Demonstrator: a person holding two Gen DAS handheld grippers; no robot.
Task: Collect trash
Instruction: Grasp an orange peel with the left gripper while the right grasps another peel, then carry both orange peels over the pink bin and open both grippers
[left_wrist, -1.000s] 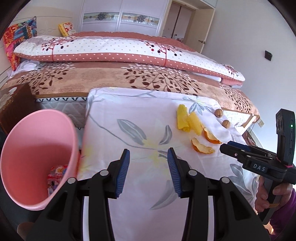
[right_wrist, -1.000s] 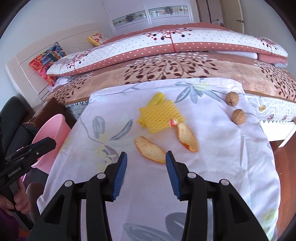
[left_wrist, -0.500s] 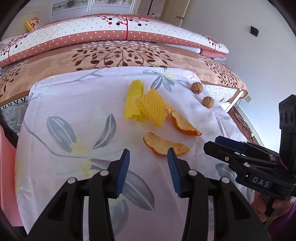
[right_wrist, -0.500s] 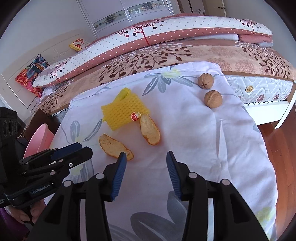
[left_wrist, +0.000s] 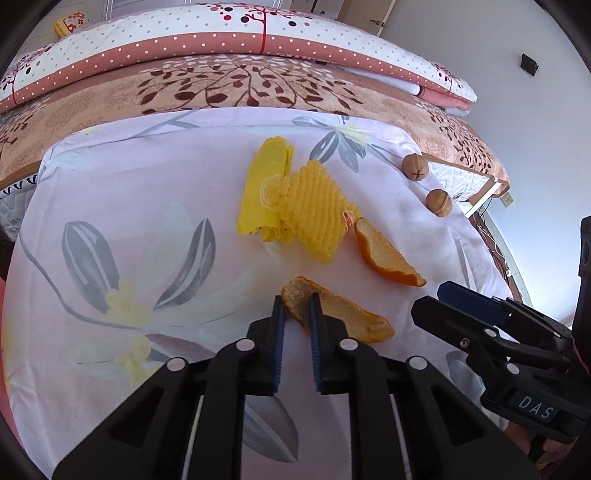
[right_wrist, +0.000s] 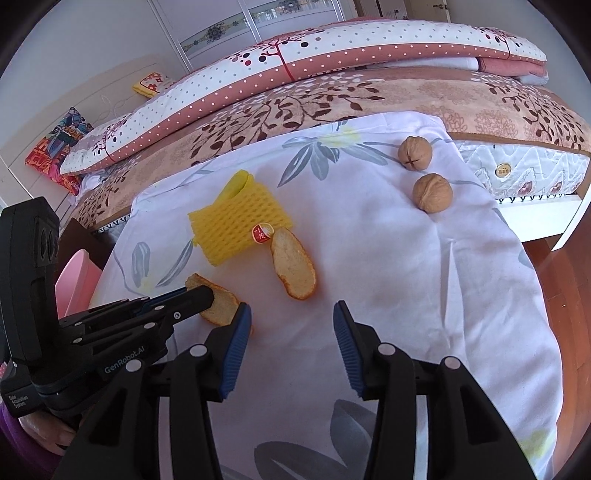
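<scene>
My left gripper (left_wrist: 295, 304) is shut on the left end of the near orange peel (left_wrist: 343, 317), which lies on the flowered cloth; it also shows in the right wrist view (right_wrist: 218, 304). A second orange peel (left_wrist: 386, 256) (right_wrist: 293, 267) lies just beyond. A yellow foam fruit net (left_wrist: 314, 216) (right_wrist: 236, 219) with a folded yellow wrapper (left_wrist: 264, 192) lies behind them. My right gripper (right_wrist: 291, 319) is open and empty, hovering just short of the second peel.
Two walnuts (left_wrist: 415, 167) (right_wrist: 432, 192) sit near the cloth's far right edge. A pink bin (right_wrist: 75, 284) stands off the left side of the table (left_wrist: 110, 177). A bed with quilts lies behind. Wooden floor is to the right.
My left gripper swung right from the pink bin to the peels, moved in and closed on the near peel. My right gripper moved forward and stayed open.
</scene>
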